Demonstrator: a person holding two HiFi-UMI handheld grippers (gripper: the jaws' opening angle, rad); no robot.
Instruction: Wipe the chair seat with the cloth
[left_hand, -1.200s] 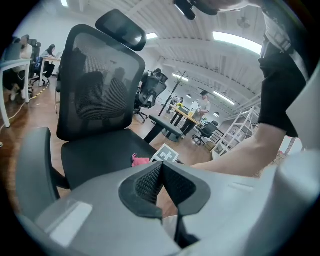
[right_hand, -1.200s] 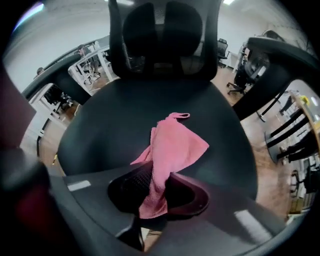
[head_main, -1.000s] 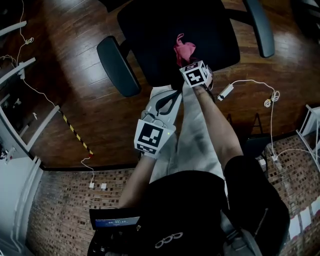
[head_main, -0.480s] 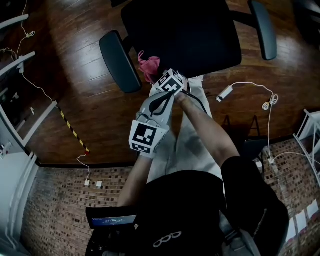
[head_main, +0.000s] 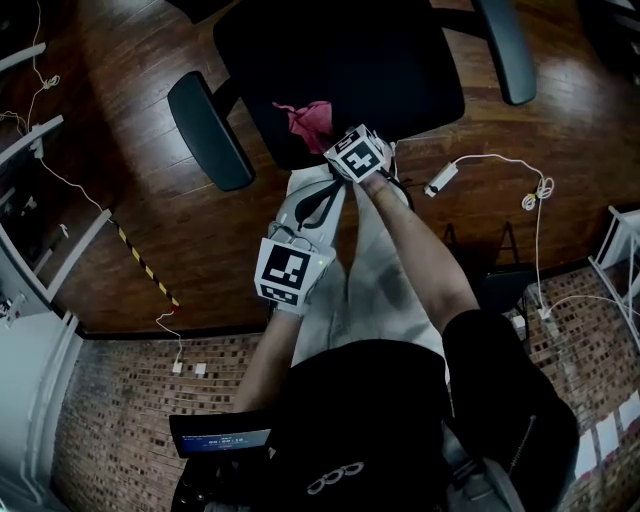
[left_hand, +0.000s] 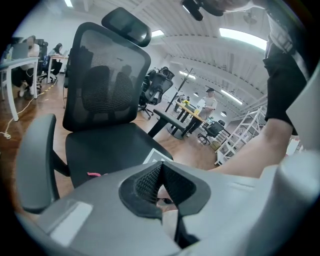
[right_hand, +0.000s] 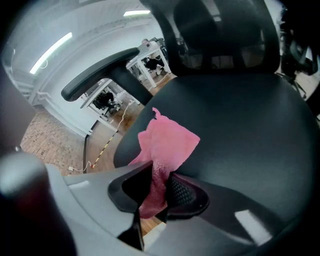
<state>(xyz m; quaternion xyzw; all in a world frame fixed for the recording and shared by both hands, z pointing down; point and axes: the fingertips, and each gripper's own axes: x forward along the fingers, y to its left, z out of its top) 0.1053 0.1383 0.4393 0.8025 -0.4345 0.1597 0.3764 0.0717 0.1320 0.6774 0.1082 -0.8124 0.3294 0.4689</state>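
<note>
The pink cloth (right_hand: 167, 145) is caught by its near end between the fingers (right_hand: 184, 194) of the right gripper (right_hand: 156, 192), which are clamped on it. A narrow bunched strip runs down between the two pads. The rest fans out beyond the fingertips and lies on the black seat (right_hand: 240, 120).

From the head view, the cloth sits on the front part of the seat, toward its left corner and close to the front edge. The right gripper's marker cube (head_main: 358, 155) is just behind it, at the seat's edge.

The left gripper (left_hand: 160, 181) is held back from the chair, beside the right forearm and above the person's legs. Its ribbed pads (left_hand: 146, 181) are pressed together at the tips with nothing between them. In its view a sliver of pink shows on the seat past the gripper body, well apart from these fingers.

An armrest (head_main: 208, 128) stands to the left of the cloth and another (head_main: 505, 50) is at the far right. The mesh backrest (left_hand: 105, 90) rises behind the seat. The chair stands on a wooden floor (head_main: 150, 200) with a white cable (head_main: 500, 165) lying to the right.
</note>
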